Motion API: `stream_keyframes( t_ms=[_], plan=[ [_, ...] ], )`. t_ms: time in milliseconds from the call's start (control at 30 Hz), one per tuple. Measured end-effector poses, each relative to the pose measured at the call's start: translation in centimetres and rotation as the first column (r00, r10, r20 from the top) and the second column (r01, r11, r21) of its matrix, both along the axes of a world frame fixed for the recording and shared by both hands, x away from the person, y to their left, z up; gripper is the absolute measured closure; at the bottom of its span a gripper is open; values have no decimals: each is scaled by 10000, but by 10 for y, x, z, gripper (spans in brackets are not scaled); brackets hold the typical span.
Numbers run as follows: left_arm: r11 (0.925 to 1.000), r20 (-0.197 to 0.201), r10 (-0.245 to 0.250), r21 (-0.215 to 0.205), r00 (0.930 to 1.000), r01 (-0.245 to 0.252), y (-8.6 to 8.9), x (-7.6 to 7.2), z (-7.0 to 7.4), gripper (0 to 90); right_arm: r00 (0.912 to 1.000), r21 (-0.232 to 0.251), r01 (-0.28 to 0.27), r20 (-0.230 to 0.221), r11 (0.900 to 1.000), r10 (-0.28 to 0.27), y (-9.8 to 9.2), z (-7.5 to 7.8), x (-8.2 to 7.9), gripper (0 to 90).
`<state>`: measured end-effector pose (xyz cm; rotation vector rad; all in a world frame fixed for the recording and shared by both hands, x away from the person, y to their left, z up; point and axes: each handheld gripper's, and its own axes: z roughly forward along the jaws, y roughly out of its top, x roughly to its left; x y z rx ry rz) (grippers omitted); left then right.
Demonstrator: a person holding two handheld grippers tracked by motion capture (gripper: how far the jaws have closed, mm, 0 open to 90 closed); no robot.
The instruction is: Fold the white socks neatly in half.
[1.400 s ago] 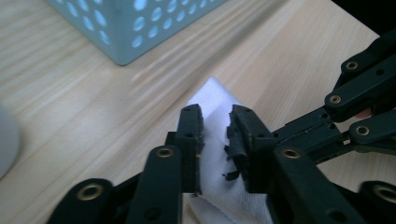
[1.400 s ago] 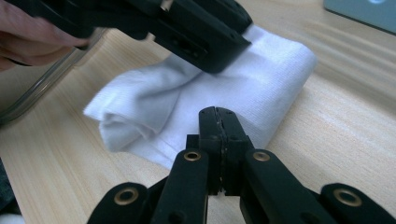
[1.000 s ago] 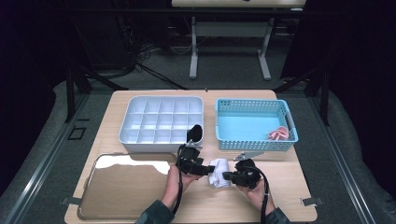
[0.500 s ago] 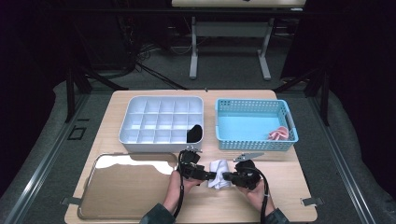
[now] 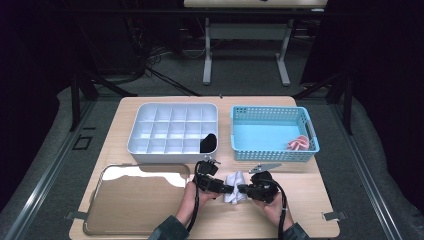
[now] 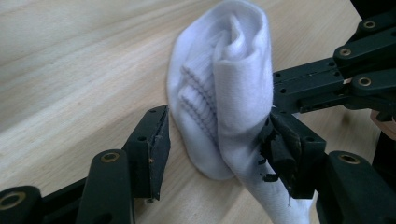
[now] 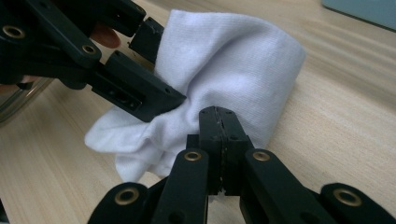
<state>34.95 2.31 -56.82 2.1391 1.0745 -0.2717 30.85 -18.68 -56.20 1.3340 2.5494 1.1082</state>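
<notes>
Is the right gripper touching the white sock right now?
Touching. The right gripper view shows the right gripper with its jaws shut, pinching a fold of the white sock between them.

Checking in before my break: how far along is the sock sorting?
Done: one dark item sits in the divider box. In hand: the right tool pinches the white sock; the left tool, jaws just closing, straddles it on the table. Left: boxing it; a pink item waits in the basket.
</notes>
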Motion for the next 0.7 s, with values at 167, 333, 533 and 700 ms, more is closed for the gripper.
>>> stream_keyframes(
  t_ms=[167,333,533,700],
  plan=[
    [9995,-41,-270,140,9996,270,-5,1,1,449,10000,-22,34,6,10000,-34,0,0,0,900],
    [9985,-100,-504,230,9987,507,-9,2,1,472,10000,49,49,32,10000,-49,1,-1,1,900],
    [9981,-307,-607,48,9977,609,-10,4,0,514,10000,49,94,2,9999,-94,1,-2,1,900],
    [9975,-187,-700,-4,9974,701,-10,3,0,564,10000,29,80,-9,10000,-80,2,-2,1,900]
  ],
)
